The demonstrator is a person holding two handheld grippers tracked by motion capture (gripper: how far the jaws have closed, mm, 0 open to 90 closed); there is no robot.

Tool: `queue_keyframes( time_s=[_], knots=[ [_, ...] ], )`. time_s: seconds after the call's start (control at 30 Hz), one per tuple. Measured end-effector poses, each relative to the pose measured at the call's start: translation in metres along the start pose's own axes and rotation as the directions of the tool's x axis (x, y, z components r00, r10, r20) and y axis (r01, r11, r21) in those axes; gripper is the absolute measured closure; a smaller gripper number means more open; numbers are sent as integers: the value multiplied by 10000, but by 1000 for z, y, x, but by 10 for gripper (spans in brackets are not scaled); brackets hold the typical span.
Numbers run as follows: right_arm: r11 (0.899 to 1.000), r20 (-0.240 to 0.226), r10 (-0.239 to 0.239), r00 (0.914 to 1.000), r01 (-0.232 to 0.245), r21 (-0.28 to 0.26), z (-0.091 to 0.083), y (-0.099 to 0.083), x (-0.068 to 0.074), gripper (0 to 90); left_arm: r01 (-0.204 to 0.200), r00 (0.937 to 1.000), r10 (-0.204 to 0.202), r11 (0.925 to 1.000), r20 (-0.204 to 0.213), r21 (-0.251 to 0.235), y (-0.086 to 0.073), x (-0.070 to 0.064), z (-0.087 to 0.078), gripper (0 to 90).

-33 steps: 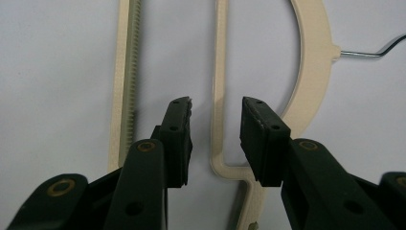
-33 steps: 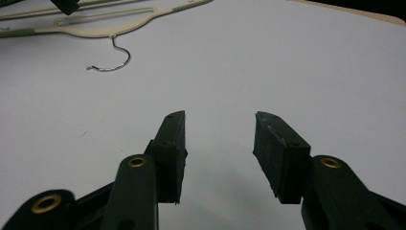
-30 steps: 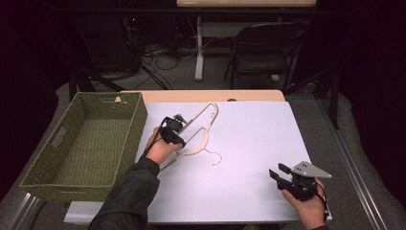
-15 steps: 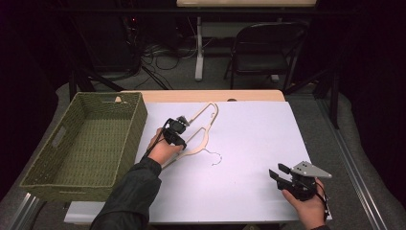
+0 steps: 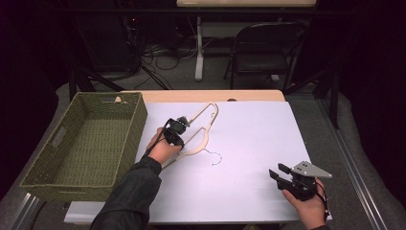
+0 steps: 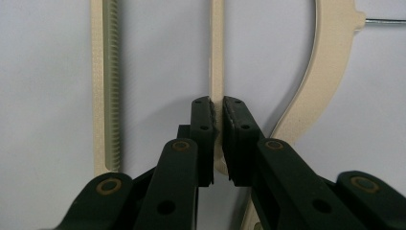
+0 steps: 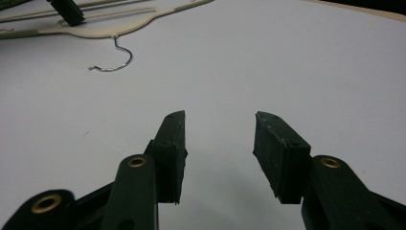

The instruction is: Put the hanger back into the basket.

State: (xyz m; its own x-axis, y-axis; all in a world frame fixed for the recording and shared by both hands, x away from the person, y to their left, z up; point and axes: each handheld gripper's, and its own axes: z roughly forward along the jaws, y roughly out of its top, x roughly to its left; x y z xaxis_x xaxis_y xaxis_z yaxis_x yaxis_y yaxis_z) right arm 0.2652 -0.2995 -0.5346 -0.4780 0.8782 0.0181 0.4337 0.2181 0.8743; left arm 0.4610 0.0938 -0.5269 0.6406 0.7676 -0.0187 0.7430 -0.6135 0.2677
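one thin bar of the hanger (image 5: 203, 128), mid-table right of the basket (image 5: 86, 143), is pinched by the left gripper (image 6: 218, 111); it could slip. right gripper (image 7: 219, 139) gapes empty, near right.

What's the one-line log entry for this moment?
left gripper: shut on hanger bar | right gripper: open, over bare table, holding nothing | basket: left of hanger, nothing seen inside

Black brass-riveted gripper (image 6: 218, 120) jaws, grey three-cornered plate (image 5: 310, 169), seemingly dark green sleeve (image 5: 127, 201).
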Motion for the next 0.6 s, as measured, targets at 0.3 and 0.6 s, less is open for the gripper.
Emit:
queue_keyframes(
  time_s=[0.3, 0.6],
  knots=[
    [10000, -20, 74, 10000, -74, -40, 0, 0, -1, 545, -20, 10000, 20, 9999, -47, 109, 1, 0, 0, 847],
    [10000, -20, 77, 10000, -77, -25, 0, 0, -2, 546, 150, 9999, -149, 9998, -33, 108, 1, -1, -2, 851]
  ],
)
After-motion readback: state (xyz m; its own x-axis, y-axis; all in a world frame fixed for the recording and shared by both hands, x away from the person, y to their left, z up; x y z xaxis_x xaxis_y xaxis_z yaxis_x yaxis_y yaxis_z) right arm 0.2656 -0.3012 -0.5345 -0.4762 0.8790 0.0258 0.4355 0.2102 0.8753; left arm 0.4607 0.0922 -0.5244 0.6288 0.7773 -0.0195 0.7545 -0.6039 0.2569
